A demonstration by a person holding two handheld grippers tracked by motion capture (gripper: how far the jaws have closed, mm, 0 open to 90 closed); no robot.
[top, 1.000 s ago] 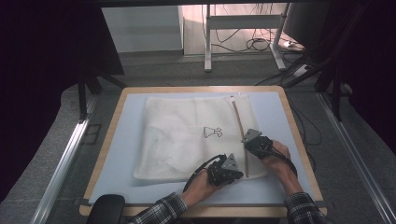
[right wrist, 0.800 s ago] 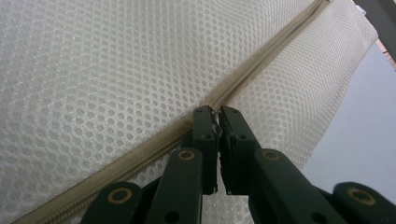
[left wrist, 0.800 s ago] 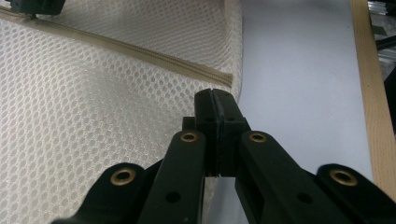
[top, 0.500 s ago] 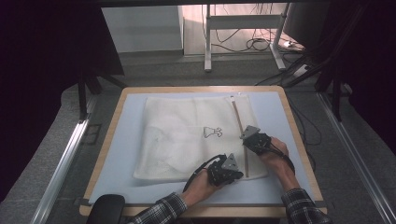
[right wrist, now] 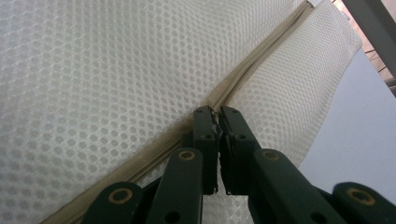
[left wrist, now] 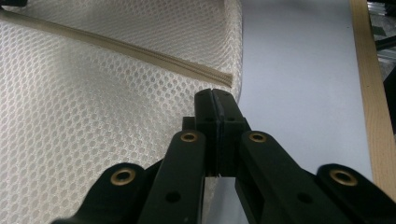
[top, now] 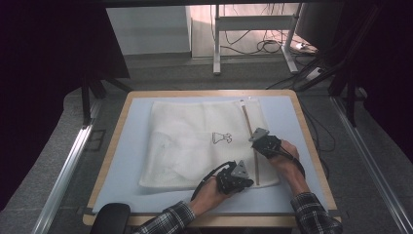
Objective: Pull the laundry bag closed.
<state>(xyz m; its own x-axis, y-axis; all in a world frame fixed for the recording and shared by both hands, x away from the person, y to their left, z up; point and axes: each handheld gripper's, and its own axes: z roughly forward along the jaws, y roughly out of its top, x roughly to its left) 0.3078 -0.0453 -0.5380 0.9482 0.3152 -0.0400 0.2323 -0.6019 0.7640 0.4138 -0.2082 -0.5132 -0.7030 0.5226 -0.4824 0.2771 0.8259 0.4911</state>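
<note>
A: Both grippers sit on my mesh laundry bag (top: 195, 141), near its right side. Left gripper (left wrist: 215, 95) has its jaws together, pinching the bag's near edge just past the end of the zipper (left wrist: 121, 46).

B: And the right gripper (right wrist: 217, 112)?

A: Jaws together too, tips right on the zipper line, partway along it. Can't tell if I've got the slider or just tape and mesh, too small to see.

B: Where's the bag?

A: Flat on the blue-grey table top (top: 131, 165), roughly centered, zipper running front to back along its right side.

B: Handling?

A: I judge it light, soft and floppy: it'll drag and bunch if pulled from one spot only. Mesh gives decent bite, not slippery. Best holds are the stiffer zipper tape and the hem, one gripper anchoring while the other pulls.
</note>
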